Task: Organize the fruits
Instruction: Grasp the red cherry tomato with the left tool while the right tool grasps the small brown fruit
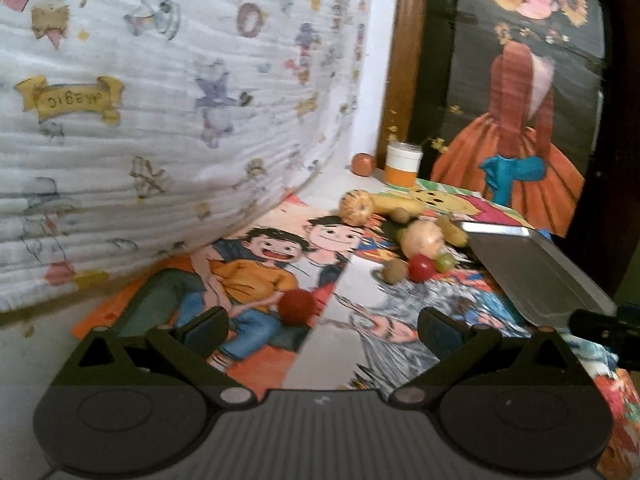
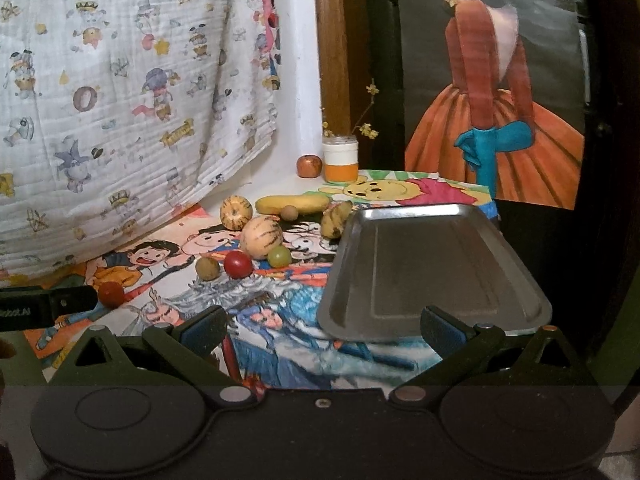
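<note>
Left gripper gapes empty at the small, smooth, roll-prone red fruit lower-centre — pinch its middle gently!

- Plain grey shiny metal tray.
- Bench covered in bright cartoon drawings: orange, blue, red, white.
- Two small glossy red round fruits.
- Pale green grape; olive-brown round fruit.
- Two cream melons with dark stripes.
- Long yellow fruit.
- White jar with orange band.
- White quilted cloth printed with pastel cartoon figures.
- Black tongs with blue pads.
</note>
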`<state>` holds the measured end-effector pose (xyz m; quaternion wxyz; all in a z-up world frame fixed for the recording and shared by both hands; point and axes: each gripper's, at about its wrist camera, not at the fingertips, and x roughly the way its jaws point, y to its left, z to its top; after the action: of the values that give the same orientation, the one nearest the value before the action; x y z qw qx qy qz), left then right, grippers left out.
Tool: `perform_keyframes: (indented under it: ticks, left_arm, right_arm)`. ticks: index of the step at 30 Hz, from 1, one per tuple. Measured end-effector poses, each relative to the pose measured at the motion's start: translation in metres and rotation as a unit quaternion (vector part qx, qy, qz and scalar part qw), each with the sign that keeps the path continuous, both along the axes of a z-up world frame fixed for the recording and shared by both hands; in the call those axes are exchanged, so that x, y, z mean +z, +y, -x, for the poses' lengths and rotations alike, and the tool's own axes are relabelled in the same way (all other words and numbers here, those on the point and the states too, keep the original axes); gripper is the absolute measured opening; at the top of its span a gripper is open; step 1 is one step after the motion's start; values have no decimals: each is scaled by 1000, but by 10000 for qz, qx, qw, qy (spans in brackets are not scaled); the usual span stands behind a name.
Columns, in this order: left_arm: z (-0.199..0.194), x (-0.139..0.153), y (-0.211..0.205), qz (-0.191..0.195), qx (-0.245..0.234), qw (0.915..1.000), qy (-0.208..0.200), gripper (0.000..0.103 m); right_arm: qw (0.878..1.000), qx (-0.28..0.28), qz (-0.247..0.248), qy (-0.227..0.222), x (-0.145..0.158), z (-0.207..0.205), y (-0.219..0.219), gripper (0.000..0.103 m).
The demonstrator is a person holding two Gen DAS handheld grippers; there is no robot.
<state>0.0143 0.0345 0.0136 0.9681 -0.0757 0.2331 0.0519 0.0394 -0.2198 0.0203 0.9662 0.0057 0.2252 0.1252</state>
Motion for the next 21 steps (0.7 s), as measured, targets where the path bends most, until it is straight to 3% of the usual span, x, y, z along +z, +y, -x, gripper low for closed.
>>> perform_keyframes:
  ticks: [6, 10, 14, 21]
  left_arm:
    - [-26, 5, 14, 59, 75, 9996, 252, 103]
    - [-42, 4, 13, -77, -123, 9982, 578, 103]
    - [-52, 0, 10, -304, -322, 9956, 831, 103]
    - [-66, -5, 19, -232, -186, 9937, 1082, 102]
  right_arm:
    - [9973, 689, 45, 244, 28, -36, 11, 103]
    - [9907, 1260, 230, 462, 40, -62, 25, 103]
    - [9787, 1793, 927, 373, 41, -78, 49, 103]
    - [9463, 2693, 1783, 131, 32, -98, 83, 99]
